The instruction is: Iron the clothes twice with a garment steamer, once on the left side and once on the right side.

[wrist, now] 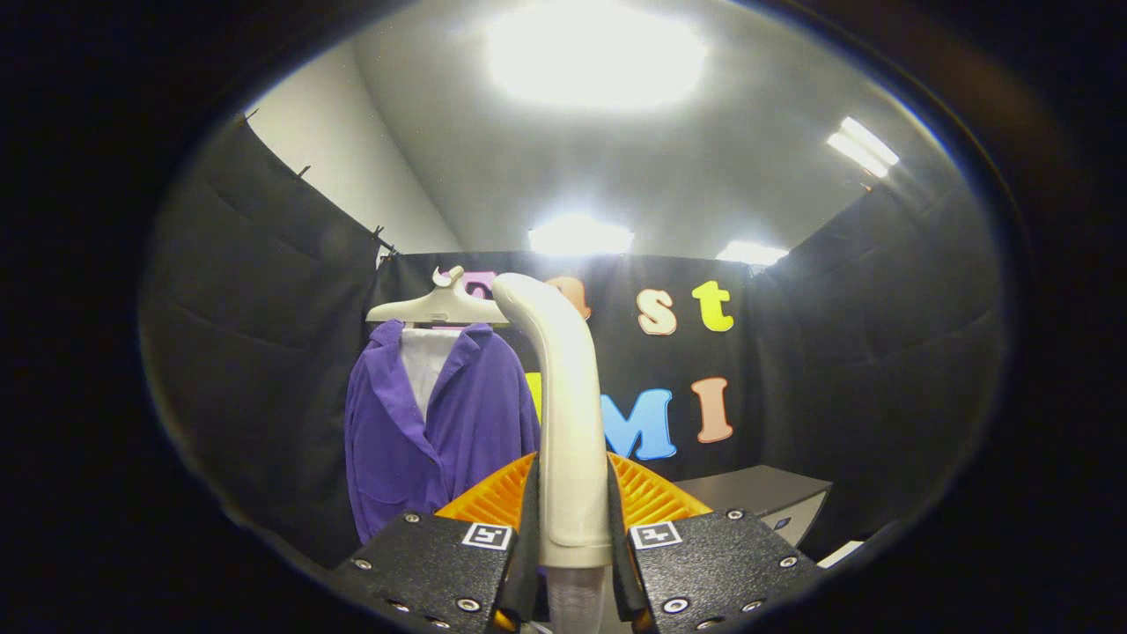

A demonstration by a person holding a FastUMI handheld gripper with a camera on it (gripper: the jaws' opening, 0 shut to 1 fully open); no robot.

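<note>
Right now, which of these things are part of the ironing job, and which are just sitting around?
Part of the job:
- garment steamer, clamped between the tool's fingers
- purple jacket, beyond the fingers
- hanger holding the jacket

Just lying about:
- dark table beside the steamer

The hand-held gripper [573, 563] has textured plates studded with silver screws, each bearing a square black-and-white marker.
</note>
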